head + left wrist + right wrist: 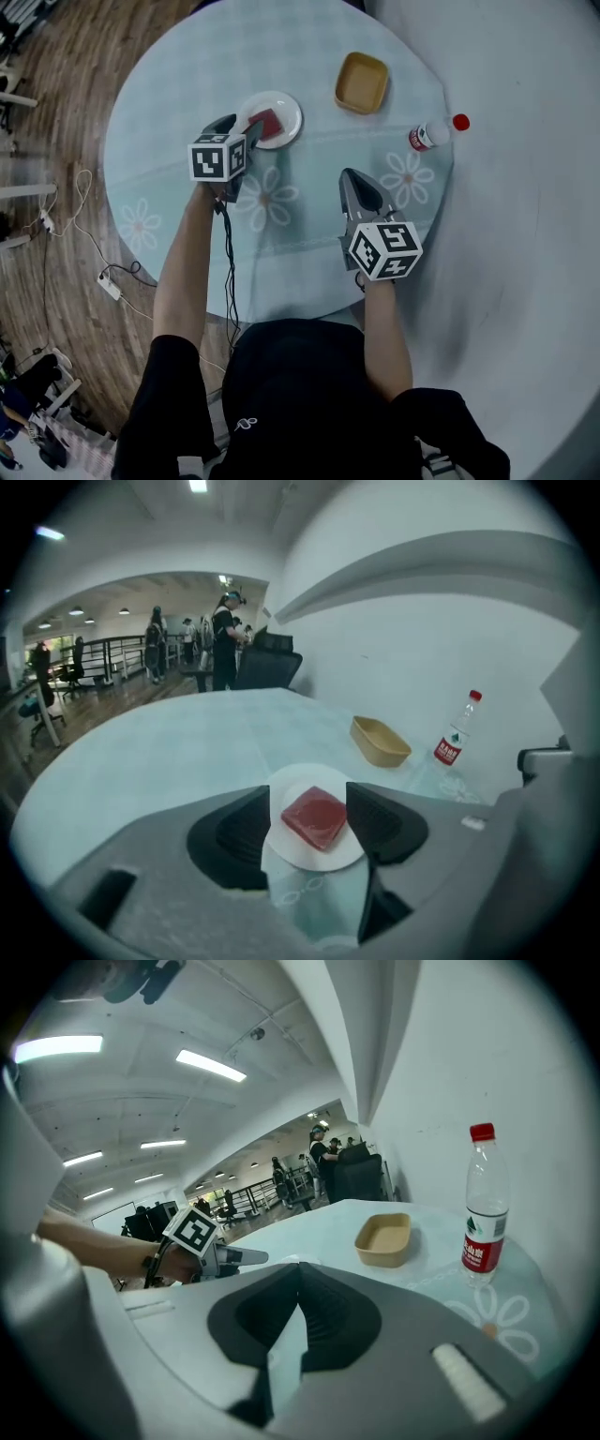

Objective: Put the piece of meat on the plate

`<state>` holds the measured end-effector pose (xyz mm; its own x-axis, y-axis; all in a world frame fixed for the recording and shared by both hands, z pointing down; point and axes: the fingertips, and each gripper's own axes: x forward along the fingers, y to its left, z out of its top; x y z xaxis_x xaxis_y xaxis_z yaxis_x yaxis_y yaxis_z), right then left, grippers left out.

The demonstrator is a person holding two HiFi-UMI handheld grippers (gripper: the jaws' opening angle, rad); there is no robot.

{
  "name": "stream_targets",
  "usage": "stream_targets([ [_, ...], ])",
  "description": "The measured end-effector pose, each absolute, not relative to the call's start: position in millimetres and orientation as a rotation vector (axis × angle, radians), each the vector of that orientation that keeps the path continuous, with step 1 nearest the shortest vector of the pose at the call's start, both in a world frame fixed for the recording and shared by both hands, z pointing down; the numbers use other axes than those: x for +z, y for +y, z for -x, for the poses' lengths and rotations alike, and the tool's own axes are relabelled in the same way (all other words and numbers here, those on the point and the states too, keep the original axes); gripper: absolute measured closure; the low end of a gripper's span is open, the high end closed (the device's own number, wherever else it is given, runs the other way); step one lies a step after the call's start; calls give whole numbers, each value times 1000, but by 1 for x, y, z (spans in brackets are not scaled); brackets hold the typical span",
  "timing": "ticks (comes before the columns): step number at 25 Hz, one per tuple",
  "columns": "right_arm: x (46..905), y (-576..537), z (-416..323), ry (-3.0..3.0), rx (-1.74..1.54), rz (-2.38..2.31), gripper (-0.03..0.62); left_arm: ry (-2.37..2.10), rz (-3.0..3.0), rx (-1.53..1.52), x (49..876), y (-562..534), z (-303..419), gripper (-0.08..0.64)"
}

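Note:
The red square piece of meat (269,122) lies flat on the small white plate (287,106) at the far left of the round table. In the left gripper view the meat (315,817) shows on the plate (292,853) in the gap between the two jaws, touched by neither pad. My left gripper (244,129) is open, its tips at the plate's near-left rim. My right gripper (352,176) hovers over the table's middle, apart from the plate. Its jaws meet at the tips (300,1266) with nothing between them.
A tan square bowl (362,82) sits at the far side of the table. A red-capped water bottle (433,133) stands by the right edge. The pale blue cloth (281,253) has flower prints. Cables lie on the wooden floor (56,216) to the left.

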<state>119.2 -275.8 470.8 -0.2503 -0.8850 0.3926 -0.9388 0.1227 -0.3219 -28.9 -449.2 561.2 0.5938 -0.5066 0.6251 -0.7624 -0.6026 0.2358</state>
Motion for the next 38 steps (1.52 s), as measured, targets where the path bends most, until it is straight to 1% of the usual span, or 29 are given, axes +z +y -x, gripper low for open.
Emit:
stream_targets([
  [2,457,-281,-113,-2312,740,-1845,586,-1077,-2373,566,526,-442,37,316],
  [4,439,-292,-103,-2370,681,-1821,586,-1170,-2402,407,482,-434,49,357],
  [8,394,-318,-77,-2494,516,-1770,586,-1405,-2399,188,405,-398,84,480],
  [9,381,-325,-72,-2522,473,-1765,586,-1476,-2367,150,392,-387,94,517],
  [11,360,-333,-64,-2569,407,-1759,586,-1602,-2291,76,375,-362,113,568],
  [14,337,-331,-56,-2615,331,-1728,586,-1714,-2253,6,353,-327,124,568],
  [18,332,-320,-39,-2573,246,-1668,586,-1809,-2355,56,328,-302,114,567],
  [22,327,-310,-20,-2596,202,-1605,588,-1850,-2414,25,310,-288,107,566],
  [38,318,-293,-24,-2666,150,-1575,588,-1901,-2408,18,304,-279,89,566],
])
